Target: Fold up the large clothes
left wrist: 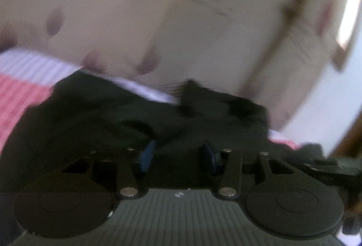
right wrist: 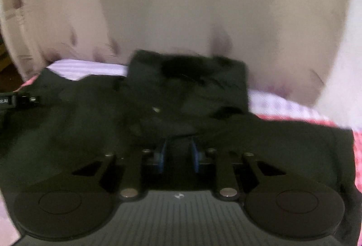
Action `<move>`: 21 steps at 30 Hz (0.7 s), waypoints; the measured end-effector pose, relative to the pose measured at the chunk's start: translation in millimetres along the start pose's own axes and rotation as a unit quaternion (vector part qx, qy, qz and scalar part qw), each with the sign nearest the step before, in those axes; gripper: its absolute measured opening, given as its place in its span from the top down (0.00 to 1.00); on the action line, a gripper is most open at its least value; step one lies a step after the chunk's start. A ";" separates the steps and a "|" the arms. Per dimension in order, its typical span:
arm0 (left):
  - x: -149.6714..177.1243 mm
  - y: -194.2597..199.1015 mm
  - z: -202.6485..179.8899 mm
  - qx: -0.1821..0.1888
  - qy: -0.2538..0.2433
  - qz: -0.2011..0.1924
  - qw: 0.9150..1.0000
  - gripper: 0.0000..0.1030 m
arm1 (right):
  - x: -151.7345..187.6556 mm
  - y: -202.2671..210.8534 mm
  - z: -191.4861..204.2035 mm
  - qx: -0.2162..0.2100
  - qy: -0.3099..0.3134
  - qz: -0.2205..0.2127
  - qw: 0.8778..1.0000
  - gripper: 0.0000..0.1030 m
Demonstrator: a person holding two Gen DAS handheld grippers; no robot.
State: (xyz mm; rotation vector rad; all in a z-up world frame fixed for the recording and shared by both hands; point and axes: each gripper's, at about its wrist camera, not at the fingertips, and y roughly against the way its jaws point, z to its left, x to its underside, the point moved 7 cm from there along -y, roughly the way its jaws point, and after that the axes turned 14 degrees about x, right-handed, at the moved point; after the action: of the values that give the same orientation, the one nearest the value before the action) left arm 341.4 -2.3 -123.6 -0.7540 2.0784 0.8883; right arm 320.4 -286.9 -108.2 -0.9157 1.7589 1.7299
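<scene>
left gripper [left wrist: 178, 153] jaws parted over dark garment [left wrist: 113, 123] | right gripper [right wrist: 178, 153] jaws parted, low centre | risk: thin pinch slips, fold skews

Support surface: a bed covered by a striped sheet [left wrist: 25, 78], white and pink bands, visible at left in the left wrist view and at right in the right wrist view [right wrist: 294, 108]. A dark garment [right wrist: 181, 92] lies directly on it, spread across centre frame. A beige patterned blanket [left wrist: 101, 8] fills the upper frame.
</scene>
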 end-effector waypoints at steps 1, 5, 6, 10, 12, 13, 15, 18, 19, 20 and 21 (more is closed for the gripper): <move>2.4 0.4 10.0 -0.003 0.013 -0.005 1.000 0.72 | 2.6 -3.3 -11.5 0.000 -0.012 0.001 1.000 0.85; 9.0 0.6 43.4 0.001 0.071 -0.025 0.997 0.89 | 14.9 -14.6 -54.8 0.003 -0.055 0.006 0.998 0.93; 10.2 1.7 47.4 0.001 0.076 -0.030 0.997 0.89 | 17.9 -16.1 -62.7 0.004 -0.063 0.007 0.998 0.96; 13.4 -0.3 54.7 0.002 0.076 -0.034 0.997 0.89 | 25.3 -20.0 -84.6 0.003 -0.088 0.013 0.996 0.99; 14.1 1.3 61.9 0.010 0.091 -0.039 0.995 0.89 | 29.7 -24.2 -100.8 -0.003 -0.117 0.017 0.993 1.00; 13.5 1.3 66.0 0.010 0.097 -0.043 0.994 0.89 | 32.1 -26.6 -107.8 -0.009 -0.133 0.019 0.991 1.00; 12.3 5.1 74.5 0.010 0.111 -0.054 0.992 0.89 | 39.2 -27.2 -122.5 -0.022 -0.162 0.020 0.986 1.00; 6.4 17.9 95.6 -0.001 0.170 -0.085 0.982 0.89 | 50.6 -26.6 -139.2 -0.040 -0.199 0.016 0.979 1.00; 5.8 22.2 105.1 -0.004 0.195 -0.096 0.976 0.89 | 53.3 -25.7 -143.5 -0.042 -0.208 0.014 0.977 1.00; 5.8 25.6 114.4 -0.011 0.219 -0.105 0.970 0.89 | 54.8 -26.9 -146.2 -0.045 -0.216 0.014 0.975 1.00; 6.5 28.6 122.5 -0.023 0.238 -0.111 0.965 0.89 | 56.0 -27.2 -147.9 -0.049 -0.224 0.014 0.973 1.00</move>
State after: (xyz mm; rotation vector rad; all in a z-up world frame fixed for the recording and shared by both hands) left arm 365.4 108.5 -178.6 -1.3008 2.3212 0.6759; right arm 319.9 -439.1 -158.9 -0.4852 1.4048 1.8768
